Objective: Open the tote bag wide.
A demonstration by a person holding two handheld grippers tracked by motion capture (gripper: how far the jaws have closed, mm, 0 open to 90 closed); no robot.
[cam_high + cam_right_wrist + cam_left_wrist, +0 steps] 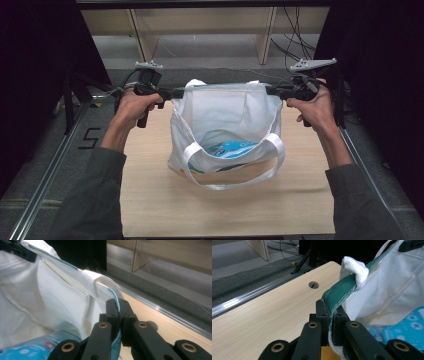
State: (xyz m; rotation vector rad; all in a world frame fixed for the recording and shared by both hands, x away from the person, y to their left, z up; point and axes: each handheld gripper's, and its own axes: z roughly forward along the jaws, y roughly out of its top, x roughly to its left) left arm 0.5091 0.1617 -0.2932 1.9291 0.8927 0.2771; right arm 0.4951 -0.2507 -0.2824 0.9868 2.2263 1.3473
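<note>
A white cloth tote bag [225, 120] with a green-trimmed rim stands open on the wooden table [150, 200]. My left gripper [176, 93] is shut on the bag's rim at its left end; in the left gripper view the green trim [342, 290] runs up out of the clamped jaws of that left gripper [331, 315]. My right gripper [272, 91] is shut on the rim at the right end, and the right gripper [119, 312] pinches a blue-edged seam. The rim is stretched between them. A blue and white packet [232, 149] lies inside. One white handle [235, 175] droops forward.
A round cable hole [313, 285] is in the table beyond the bag's left side. Metal rails [55, 165] run along both table sides. Wooden furniture legs [265, 35] and cables [295, 35] stand on the grey floor behind.
</note>
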